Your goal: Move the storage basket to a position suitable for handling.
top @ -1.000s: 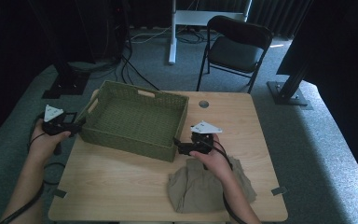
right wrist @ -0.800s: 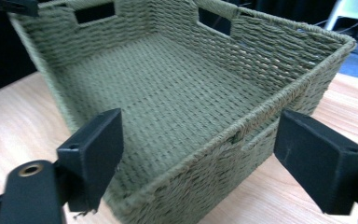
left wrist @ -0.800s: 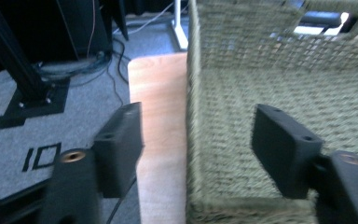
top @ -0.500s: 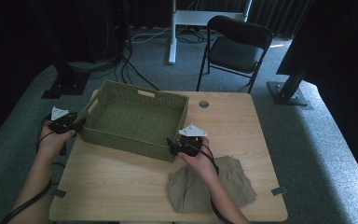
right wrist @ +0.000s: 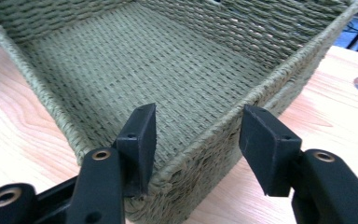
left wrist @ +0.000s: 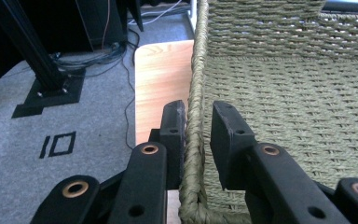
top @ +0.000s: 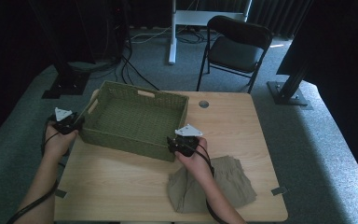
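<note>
While the green woven basket (top: 137, 122) sits on the wooden table (top: 121, 182) toward its far left, the left gripper (top: 66, 125) is clamped on the basket's left rim — jaws on either side of the braided edge (left gripper view). The right gripper (top: 179, 145) straddles the near right corner; its jaws have just been closing, rim between them, the outer pad not yet touching. An olive cloth (top: 233, 184) lies just beside the basket.
</note>
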`<action>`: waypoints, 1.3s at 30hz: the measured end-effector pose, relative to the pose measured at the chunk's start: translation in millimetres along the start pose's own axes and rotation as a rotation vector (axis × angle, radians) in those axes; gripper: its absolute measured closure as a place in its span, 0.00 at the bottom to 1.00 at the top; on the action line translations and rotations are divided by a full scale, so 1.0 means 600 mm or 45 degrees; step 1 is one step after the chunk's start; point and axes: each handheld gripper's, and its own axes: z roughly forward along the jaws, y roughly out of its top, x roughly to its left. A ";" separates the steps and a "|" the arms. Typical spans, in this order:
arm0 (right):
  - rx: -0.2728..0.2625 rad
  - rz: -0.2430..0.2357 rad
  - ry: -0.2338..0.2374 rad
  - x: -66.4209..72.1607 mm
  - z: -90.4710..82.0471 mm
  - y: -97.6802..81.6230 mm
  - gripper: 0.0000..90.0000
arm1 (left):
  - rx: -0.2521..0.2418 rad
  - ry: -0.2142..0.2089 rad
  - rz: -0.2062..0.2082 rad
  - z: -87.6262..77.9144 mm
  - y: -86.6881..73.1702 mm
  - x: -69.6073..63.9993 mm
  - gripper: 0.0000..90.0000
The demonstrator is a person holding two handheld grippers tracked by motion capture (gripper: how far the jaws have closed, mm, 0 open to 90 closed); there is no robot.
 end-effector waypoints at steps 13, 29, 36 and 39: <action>0.026 0.065 -0.087 -0.022 -0.002 0.001 0.63 | -0.016 0.002 -0.042 -0.023 -0.015 -0.031 0.89; 0.038 0.112 -0.177 -0.061 -0.007 -0.001 0.74 | 0.014 -0.010 -0.094 -0.044 -0.021 -0.082 0.89; 0.023 0.152 -0.222 -0.090 -0.015 -0.008 0.78 | 0.015 -0.020 -0.073 -0.043 -0.019 -0.115 0.89; 0.022 0.167 -0.239 -0.100 -0.018 -0.010 0.79 | 0.015 -0.023 -0.082 -0.040 -0.017 -0.128 0.89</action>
